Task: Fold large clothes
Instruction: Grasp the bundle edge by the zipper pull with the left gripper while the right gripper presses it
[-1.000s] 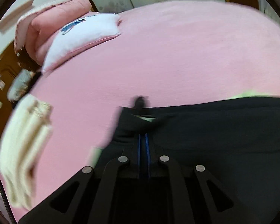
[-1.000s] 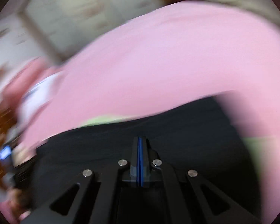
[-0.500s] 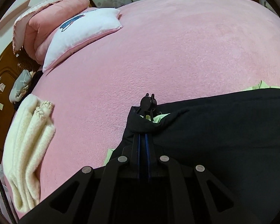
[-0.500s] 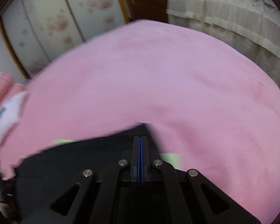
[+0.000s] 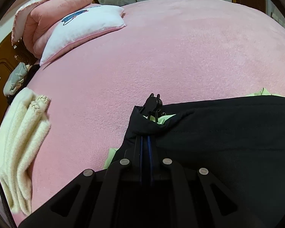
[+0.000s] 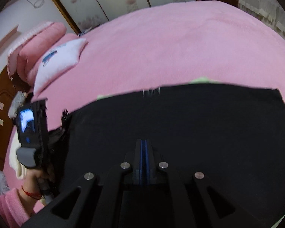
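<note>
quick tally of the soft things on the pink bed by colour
black: 1, the black garment with lime-green lining, pinched by the left gripper
white: 1, the white pillow with blue print
cream: 1, the folded cream fleece blanket
pink: 1, the folded pink quilt
total: 4

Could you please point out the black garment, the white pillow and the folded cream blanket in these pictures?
black garment (image 5: 228,133), left wrist view, on the flat top layer.
white pillow (image 5: 85,28), left wrist view, on the middle of its face.
cream blanket (image 5: 19,142), left wrist view, on the folded stack's upper surface.
</note>
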